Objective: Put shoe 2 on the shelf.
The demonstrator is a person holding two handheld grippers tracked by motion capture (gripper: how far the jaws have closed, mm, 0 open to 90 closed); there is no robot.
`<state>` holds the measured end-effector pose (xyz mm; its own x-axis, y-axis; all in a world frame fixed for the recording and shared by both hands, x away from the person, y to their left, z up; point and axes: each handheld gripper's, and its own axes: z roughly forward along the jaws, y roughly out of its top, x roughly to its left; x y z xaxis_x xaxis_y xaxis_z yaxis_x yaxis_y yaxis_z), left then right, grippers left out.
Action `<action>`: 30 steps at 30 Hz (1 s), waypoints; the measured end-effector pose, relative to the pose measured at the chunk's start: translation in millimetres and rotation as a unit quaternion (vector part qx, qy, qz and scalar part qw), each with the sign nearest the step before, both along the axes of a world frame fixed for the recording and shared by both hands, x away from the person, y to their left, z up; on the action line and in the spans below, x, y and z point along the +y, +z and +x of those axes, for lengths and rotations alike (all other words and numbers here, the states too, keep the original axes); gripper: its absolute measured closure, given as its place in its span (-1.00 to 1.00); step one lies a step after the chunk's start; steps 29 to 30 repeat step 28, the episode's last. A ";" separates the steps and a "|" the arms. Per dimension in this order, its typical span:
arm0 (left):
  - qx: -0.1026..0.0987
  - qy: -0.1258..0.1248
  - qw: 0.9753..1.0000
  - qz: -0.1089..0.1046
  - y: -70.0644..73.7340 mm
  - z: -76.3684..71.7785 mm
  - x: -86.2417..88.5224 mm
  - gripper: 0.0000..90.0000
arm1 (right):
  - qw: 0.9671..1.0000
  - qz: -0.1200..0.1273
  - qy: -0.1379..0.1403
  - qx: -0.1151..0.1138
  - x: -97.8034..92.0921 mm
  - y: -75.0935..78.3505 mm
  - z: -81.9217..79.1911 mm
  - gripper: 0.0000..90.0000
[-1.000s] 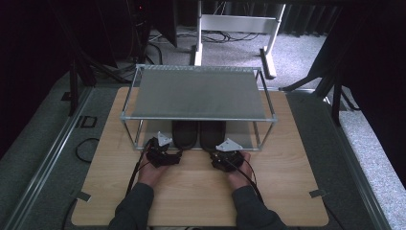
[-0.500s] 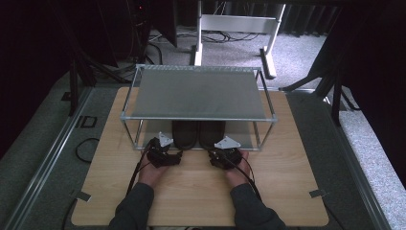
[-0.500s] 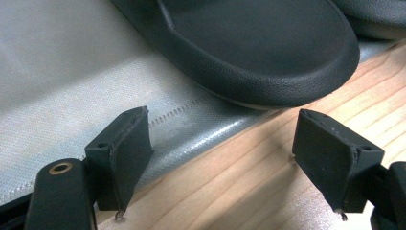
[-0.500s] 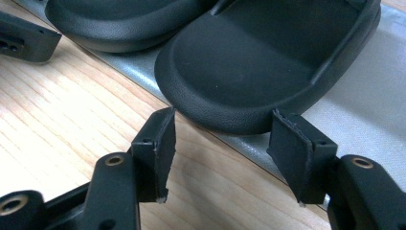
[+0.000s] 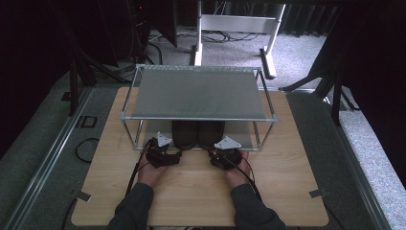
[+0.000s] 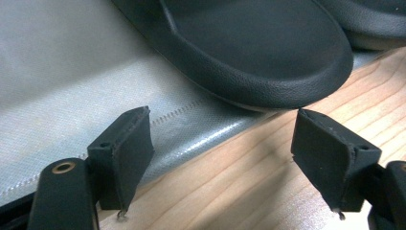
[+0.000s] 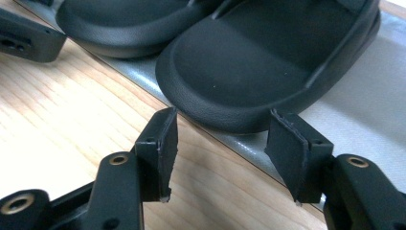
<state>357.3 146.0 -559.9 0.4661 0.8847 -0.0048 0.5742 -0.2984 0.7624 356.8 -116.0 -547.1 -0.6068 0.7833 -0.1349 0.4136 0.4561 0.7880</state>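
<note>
Two black sandals stand side by side on the lower shelf of a metal rack [image 5: 198, 119], heels toward me: the left sandal [image 5: 184, 132] and the right sandal [image 5: 211, 132]. My left gripper [image 5: 165, 146] rests at the shelf's front edge. It is open, and the left sandal's heel [image 6: 258, 52] lies just ahead of its jaws, with the left gripper [image 6: 222, 129] holding nothing. My right gripper [image 5: 224, 147] is open too. The right sandal's heel [image 7: 249, 62] reaches to the tips of the right gripper [image 7: 224, 122] without being clamped.
A grey mesh top shelf [image 5: 201, 91] overhangs the sandals, leaving a low gap. A grey liner [image 6: 72, 81] covers the lower shelf. The rack's front posts [image 5: 125, 132] stand on either side. The wooden table [image 5: 201, 191] has bare room in front of the rack.
</note>
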 end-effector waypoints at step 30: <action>-0.012 0.034 0.997 -0.061 1.0 -2.3 14.2 -0.39 | 0.999 -0.014 -0.028 0.033 -94.1 -0.8 -31.1 -0.12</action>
